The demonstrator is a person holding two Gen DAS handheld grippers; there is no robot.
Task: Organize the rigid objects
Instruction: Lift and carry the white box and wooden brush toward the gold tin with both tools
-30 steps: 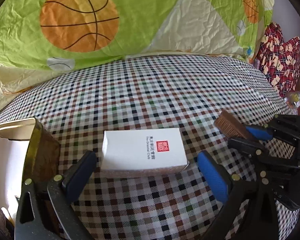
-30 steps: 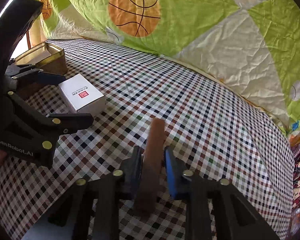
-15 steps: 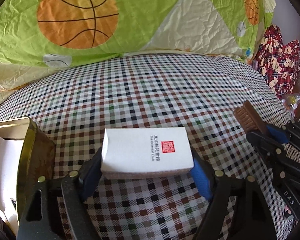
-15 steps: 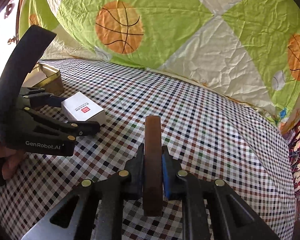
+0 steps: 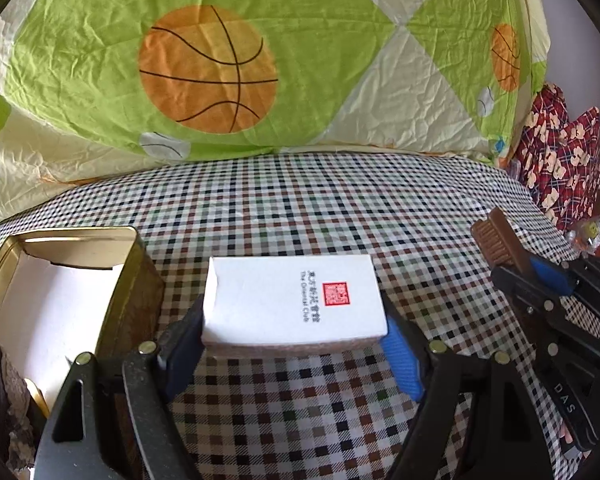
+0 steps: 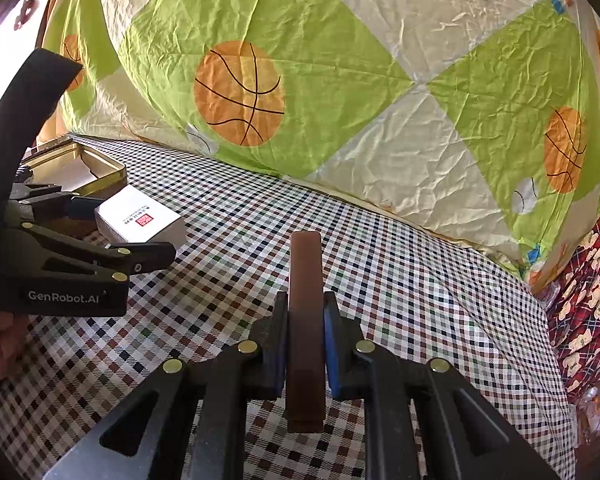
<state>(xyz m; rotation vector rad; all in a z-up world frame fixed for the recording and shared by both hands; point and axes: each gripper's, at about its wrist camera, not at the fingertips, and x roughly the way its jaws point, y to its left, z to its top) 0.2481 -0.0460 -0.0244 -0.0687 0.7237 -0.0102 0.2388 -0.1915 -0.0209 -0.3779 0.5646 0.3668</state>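
A: Where is the white box point(image 5: 294, 300)?

B: Above the checked cloth point(image 5: 300, 208), beside the tin point(image 5: 134, 276), clamped endwise by the left gripper point(image 5: 292, 338). Stiff, probably light.

A: And the right gripper point(image 6: 305, 336)?

B: Closed on a brown brush point(image 6: 305, 320), mid-length; rigid.

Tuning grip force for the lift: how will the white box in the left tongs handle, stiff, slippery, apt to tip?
The white box looks like rigid card with crisp edges, so probably stiff, likely light. The left tongs clamp its short ends near the bottom, so it may pivot. Its smooth faces could slip on the pads.
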